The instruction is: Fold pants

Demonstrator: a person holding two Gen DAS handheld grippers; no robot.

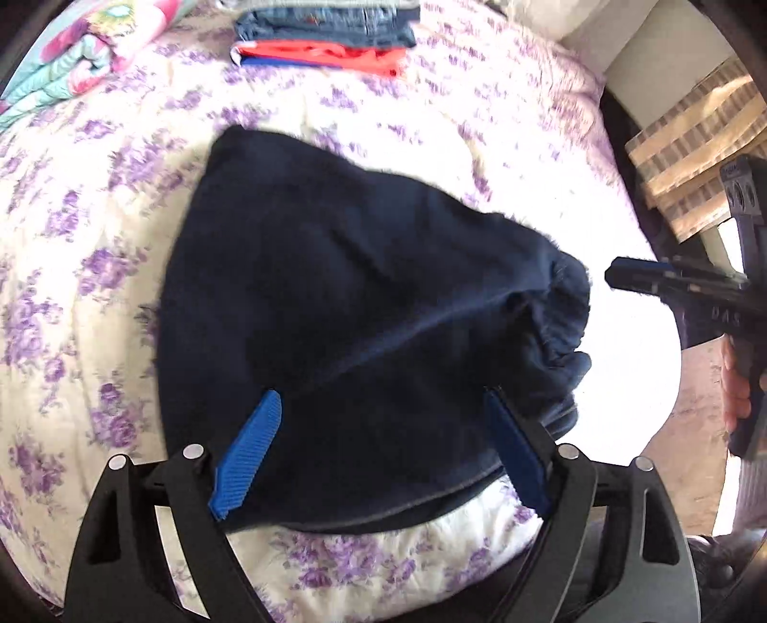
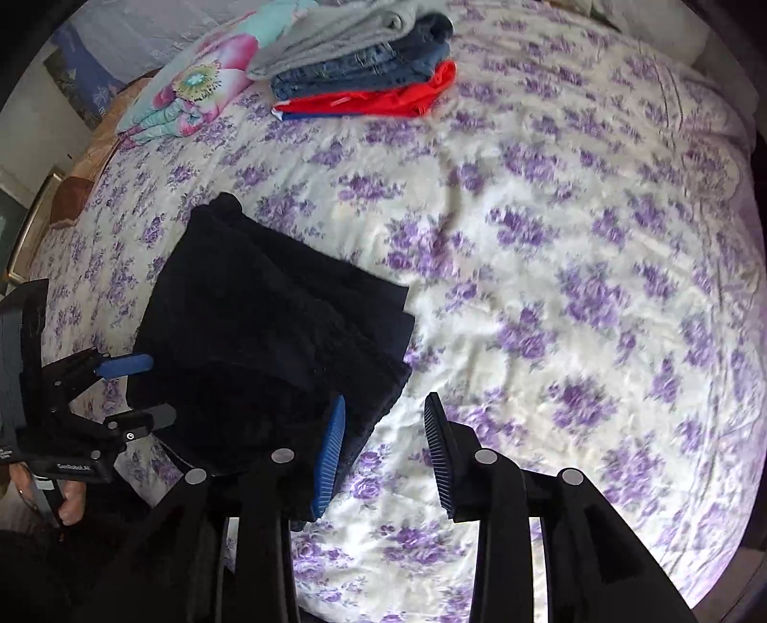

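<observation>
Folded navy pants [image 1: 364, 330] lie on the floral bedspread [image 2: 551, 268] — left tool [image 1: 381, 398] spread apart over them, right tool [image 2: 383, 421] apart, empty.

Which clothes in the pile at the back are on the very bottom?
The red garment lies at the bottom of the pile, flat on the floral bedspread. The blue jeans sit on it, and the grey garment tops them.
</observation>
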